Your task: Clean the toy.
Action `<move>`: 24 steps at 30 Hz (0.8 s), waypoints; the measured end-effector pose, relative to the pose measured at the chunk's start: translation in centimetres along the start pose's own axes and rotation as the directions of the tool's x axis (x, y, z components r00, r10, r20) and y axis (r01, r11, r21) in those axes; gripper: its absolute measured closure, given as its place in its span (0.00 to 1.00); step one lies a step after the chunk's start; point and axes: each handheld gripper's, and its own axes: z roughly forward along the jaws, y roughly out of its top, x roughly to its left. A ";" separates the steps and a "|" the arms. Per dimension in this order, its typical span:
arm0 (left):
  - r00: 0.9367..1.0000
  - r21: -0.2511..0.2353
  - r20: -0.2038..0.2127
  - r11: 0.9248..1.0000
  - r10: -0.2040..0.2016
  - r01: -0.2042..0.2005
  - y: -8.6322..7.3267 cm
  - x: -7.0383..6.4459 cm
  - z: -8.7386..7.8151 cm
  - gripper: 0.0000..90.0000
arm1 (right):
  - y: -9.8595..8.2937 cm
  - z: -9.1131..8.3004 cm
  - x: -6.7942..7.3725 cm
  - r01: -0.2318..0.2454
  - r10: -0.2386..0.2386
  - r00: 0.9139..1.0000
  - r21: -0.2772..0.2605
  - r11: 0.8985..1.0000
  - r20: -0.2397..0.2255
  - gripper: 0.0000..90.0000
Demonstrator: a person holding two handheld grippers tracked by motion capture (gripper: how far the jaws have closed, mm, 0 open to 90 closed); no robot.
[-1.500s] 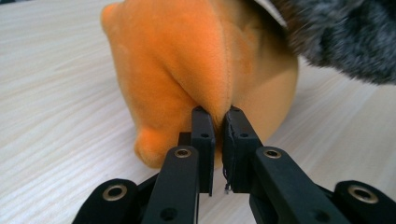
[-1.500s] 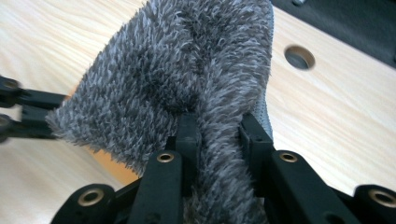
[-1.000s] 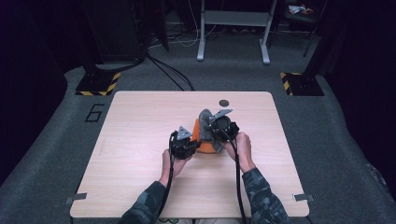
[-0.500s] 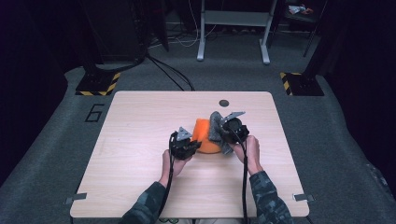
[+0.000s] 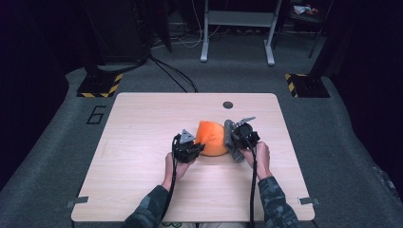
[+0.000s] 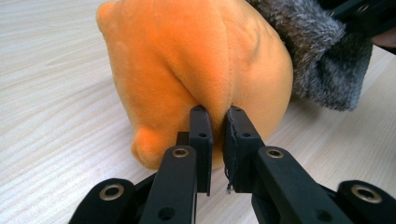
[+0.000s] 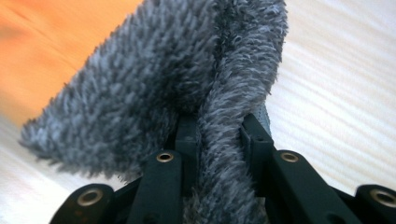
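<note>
An orange plush toy (image 5: 212, 138) with a grey furry part (image 5: 230, 133) lies on the middle of the wooden table (image 5: 142, 142). My left gripper (image 5: 196, 145) is at the toy's left side, its jaws pinched on a fold of the orange plush (image 6: 205, 70). The grey fur (image 6: 322, 60) shows at the upper right of the left gripper view. My right gripper (image 5: 234, 140) is at the toy's right side, shut on a flap of the grey fur (image 7: 187, 79). Orange plush (image 7: 51, 42) fills the upper left of the right gripper view.
A small dark round grommet (image 5: 228, 104) sits in the tabletop near the far edge. Grey carpet surrounds the table, with a desk frame (image 5: 237, 28) and yellow-black striped stand bases (image 5: 100, 85) beyond it.
The right gripper has drawn the grey fur to the right, away from the left gripper. The orange plush now lies wider between the two grippers. The left gripper has stayed nearly in place.
</note>
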 end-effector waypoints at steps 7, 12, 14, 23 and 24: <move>1.000 0.001 -0.003 1.000 -0.003 0.003 0.0 0.0 0.0 0.92 | -0.9 1.4 -0.6 -0.044 0.043 0.999 0.078 0.996 0.011 0.82; 1.000 0.003 -0.006 1.000 0.002 -0.002 0.0 0.1 -0.1 0.92 | -0.6 0.0 -1.1 -0.046 0.045 0.998 0.030 0.999 0.031 0.82; 1.000 0.003 -0.007 1.000 0.003 -0.003 0.0 0.1 -0.1 0.91 | -0.1 -1.1 -1.2 -0.036 0.036 0.999 -0.013 0.999 0.035 0.82; 1.000 0.001 -0.009 1.000 0.010 -0.010 0.0 0.0 -0.1 0.91 | 3.5 -5.5 2.0 0.053 -0.054 0.999 -0.156 0.986 -0.004 0.82; 1.000 0.001 -0.009 1.000 0.010 -0.010 0.0 0.0 -0.1 0.91 | 3.5 -5.5 2.0 0.053 -0.054 0.999 -0.156 0.986 -0.004 0.82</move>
